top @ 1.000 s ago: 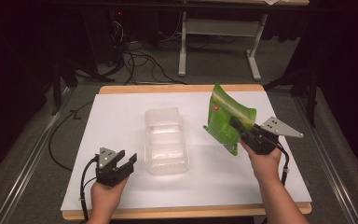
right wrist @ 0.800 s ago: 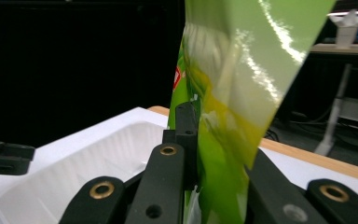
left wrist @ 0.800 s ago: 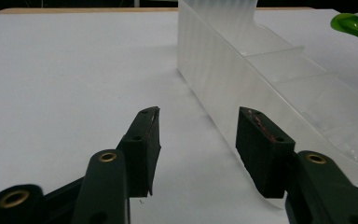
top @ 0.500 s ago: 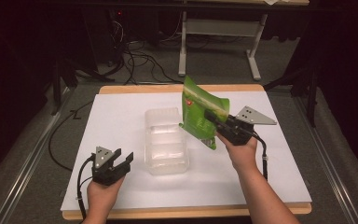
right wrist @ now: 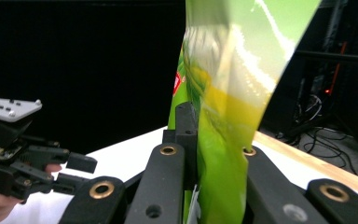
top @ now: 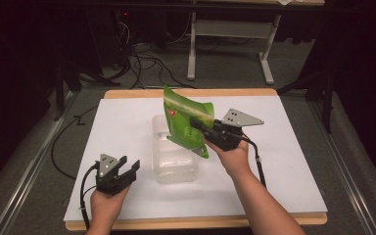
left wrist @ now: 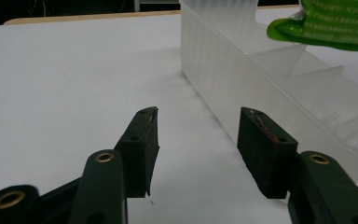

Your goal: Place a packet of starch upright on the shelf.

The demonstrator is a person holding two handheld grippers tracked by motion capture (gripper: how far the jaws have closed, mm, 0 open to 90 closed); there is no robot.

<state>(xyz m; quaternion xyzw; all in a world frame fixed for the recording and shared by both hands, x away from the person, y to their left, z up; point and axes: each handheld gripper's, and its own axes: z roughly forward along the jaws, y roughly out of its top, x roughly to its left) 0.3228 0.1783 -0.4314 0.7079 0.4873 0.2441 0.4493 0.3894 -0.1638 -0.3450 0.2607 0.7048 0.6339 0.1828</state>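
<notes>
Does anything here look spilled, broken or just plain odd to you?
Nothing is spilled or broken. The one odd sight is the green bag, held tilted in the air above the clear plastic bin by the right gripper, its jaws pinching it flat. The left gripper rests open beside the bin.

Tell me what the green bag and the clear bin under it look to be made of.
Green bag: probably thin plastic film, glossy; it creases and shows bright highlights where the right gripper pinches it. Clear bin: likely rigid translucent plastic with a frosted, milky finish; in the left gripper view its walls and inner dividers stand stiff, and the white table shows dimly through.
</notes>
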